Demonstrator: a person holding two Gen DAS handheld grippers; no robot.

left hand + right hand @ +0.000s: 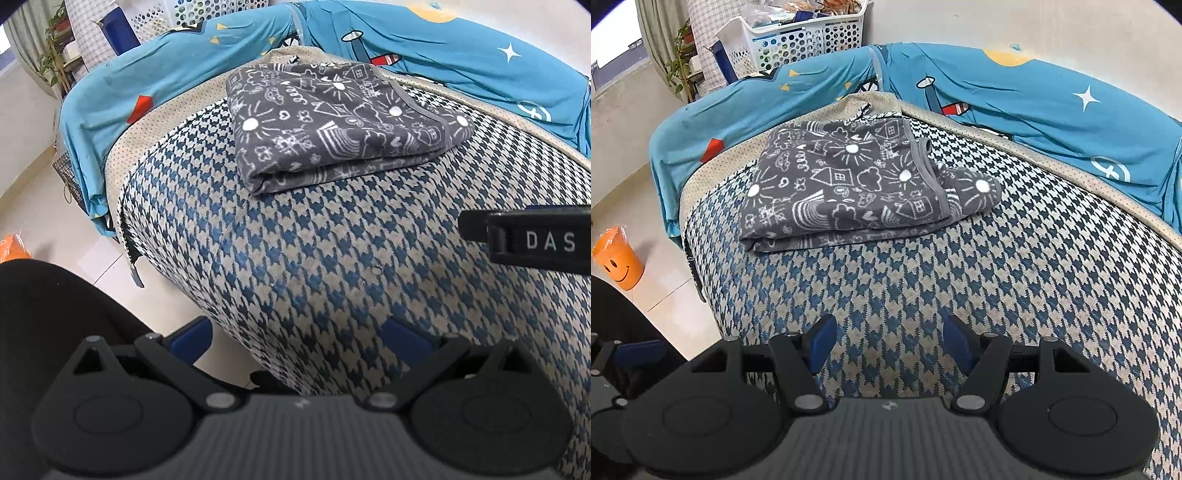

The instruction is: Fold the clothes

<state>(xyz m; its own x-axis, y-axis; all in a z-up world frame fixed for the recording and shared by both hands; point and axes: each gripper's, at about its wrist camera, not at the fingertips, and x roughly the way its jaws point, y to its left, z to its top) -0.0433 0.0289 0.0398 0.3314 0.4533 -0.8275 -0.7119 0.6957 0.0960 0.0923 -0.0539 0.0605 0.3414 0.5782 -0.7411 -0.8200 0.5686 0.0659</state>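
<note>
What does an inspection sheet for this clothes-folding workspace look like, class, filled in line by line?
Surface: houndstooth cushion, blue and beige, with a teal cartoon-print sheet draped behind it.
Job's things: grey doodle-print garment, folded, lying on the cushion towards the back.
Clutter: nothing seen on the cushion.
Grippers: left gripper open and empty; right gripper open and empty, both short of the garment.
Cables: nothing seen.
Surroundings: white laundry basket behind the sheet, orange smiley cup on the tiled floor, potted plant by the window.
</note>
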